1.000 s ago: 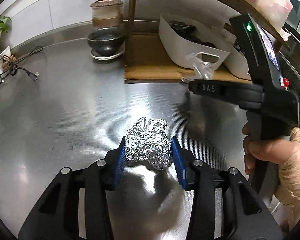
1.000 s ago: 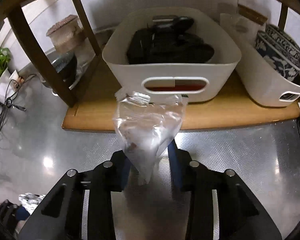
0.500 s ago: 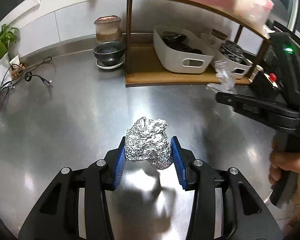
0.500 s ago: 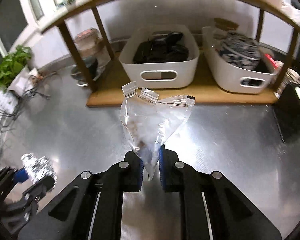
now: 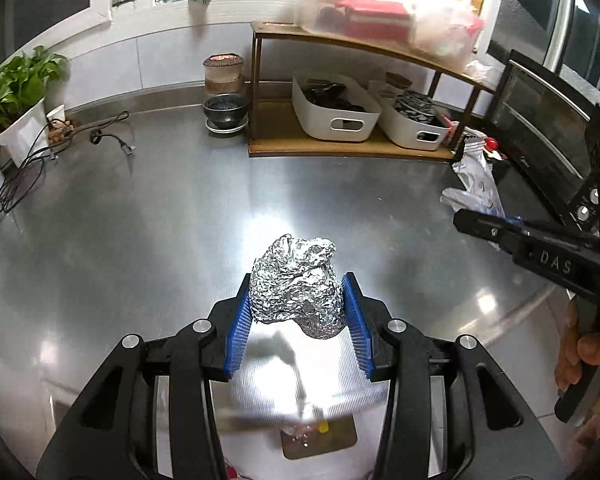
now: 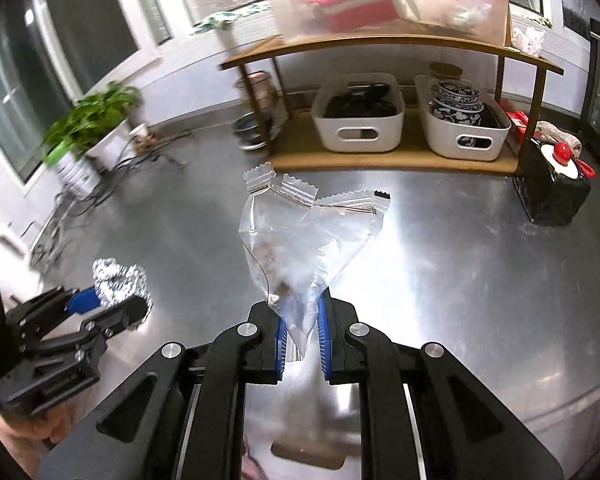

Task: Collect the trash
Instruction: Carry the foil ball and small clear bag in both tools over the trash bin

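A crumpled ball of aluminium foil (image 5: 296, 282) sits between the blue pads of my left gripper (image 5: 298, 300), which is shut on it and holds it above the steel counter (image 5: 160, 220). The same foil ball (image 6: 118, 280) shows at lower left in the right wrist view. My right gripper (image 6: 302, 330) is shut on the bottom corner of a clear plastic bag (image 6: 308, 232) with brown crumbs inside; the bag stands up above the pads. The right gripper's black body (image 5: 540, 252) reaches in from the right of the left wrist view, held by a hand (image 5: 576, 360).
A wooden shelf (image 5: 340, 148) at the back holds two white bins (image 6: 360, 120). A dark bowl (image 5: 224, 110), a potted plant (image 5: 16, 96) and cables (image 5: 28, 160) lie left. A black oven (image 5: 548, 136) and silver wrappers (image 5: 476, 180) are right. A white bin opening (image 5: 320, 436) shows below the counter edge.
Both grippers have pulled back and risen from the shelf, so more counter and the window show. The right gripper's jaws have closed tight on the bag's corner. The foil stays gripped.
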`<state>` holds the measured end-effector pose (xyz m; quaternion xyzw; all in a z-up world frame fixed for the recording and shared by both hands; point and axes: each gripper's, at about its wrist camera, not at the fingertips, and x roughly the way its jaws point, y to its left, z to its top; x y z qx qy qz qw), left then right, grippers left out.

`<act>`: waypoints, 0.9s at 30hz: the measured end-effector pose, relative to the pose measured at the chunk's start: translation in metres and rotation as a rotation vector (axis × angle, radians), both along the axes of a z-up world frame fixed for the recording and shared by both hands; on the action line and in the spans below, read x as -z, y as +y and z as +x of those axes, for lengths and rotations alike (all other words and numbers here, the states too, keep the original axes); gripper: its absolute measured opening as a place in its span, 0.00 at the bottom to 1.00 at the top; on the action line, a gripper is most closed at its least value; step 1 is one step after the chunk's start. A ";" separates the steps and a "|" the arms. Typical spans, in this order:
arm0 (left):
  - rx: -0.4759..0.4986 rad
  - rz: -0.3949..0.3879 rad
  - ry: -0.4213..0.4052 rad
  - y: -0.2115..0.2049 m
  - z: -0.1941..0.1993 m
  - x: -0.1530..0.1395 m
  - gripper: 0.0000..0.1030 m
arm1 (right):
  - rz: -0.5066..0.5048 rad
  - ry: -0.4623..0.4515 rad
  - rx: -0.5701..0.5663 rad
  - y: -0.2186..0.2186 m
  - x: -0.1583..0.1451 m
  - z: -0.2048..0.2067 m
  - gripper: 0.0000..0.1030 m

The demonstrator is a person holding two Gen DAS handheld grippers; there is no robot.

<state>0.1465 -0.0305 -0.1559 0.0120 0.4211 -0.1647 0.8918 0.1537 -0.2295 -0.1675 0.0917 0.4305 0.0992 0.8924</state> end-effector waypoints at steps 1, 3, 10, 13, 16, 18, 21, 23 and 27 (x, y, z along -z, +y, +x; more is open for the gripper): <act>0.002 0.000 -0.002 0.002 -0.005 -0.001 0.40 | -0.004 -0.005 -0.006 0.003 -0.002 -0.011 0.14; 0.005 0.006 -0.009 0.005 -0.018 -0.004 0.40 | -0.003 -0.010 -0.018 0.007 -0.004 -0.027 0.14; 0.016 0.024 -0.015 0.015 -0.068 0.000 0.40 | 0.015 0.021 -0.036 0.014 0.006 -0.078 0.14; 0.024 0.021 0.002 0.018 -0.088 0.009 0.40 | 0.006 0.051 -0.039 0.016 0.021 -0.104 0.14; 0.036 0.027 0.030 0.019 -0.106 0.024 0.40 | 0.009 0.095 -0.026 0.015 0.042 -0.123 0.14; 0.042 0.035 0.053 0.020 -0.115 0.037 0.40 | 0.023 0.127 -0.015 0.013 0.056 -0.132 0.14; 0.052 0.028 0.123 0.022 -0.128 0.068 0.40 | 0.018 0.181 0.004 0.012 0.081 -0.145 0.14; 0.064 0.033 0.161 0.021 -0.134 0.089 0.40 | 0.020 0.216 0.008 0.013 0.097 -0.151 0.14; 0.081 0.039 0.238 0.017 -0.143 0.138 0.40 | 0.005 0.287 0.020 0.019 0.138 -0.160 0.14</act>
